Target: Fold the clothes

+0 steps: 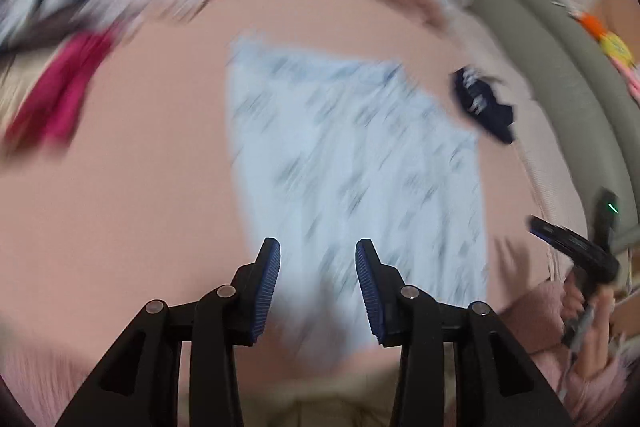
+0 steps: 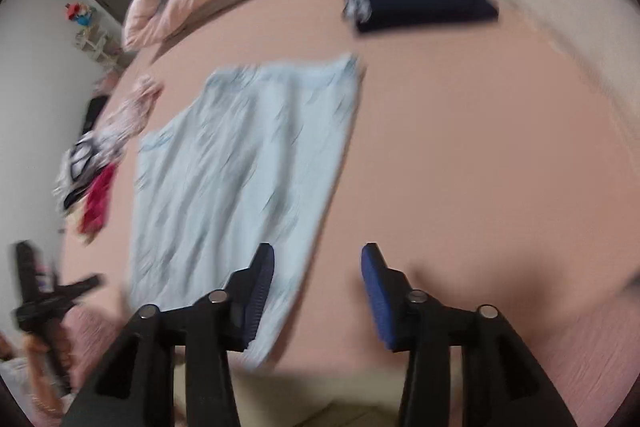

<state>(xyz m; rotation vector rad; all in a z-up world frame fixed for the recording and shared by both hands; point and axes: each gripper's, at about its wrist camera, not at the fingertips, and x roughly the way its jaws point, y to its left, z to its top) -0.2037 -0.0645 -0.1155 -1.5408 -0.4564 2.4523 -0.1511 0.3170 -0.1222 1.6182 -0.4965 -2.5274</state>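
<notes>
While the blue cloth point(image 2: 244, 183) is lying flat on the bed point(image 2: 460, 147), I am holding both grippers, left point(image 1: 318, 287) and right point(image 2: 318, 295), released and empty above its near edge.

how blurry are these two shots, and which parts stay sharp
Left wrist view: heavy motion smear over the light blue garment and red cloth; only the left tool is crisp. Right wrist view: milder blur, the folded dark garment reads clearly, the right tool is sharp. Fisheye bends both edges.
</notes>
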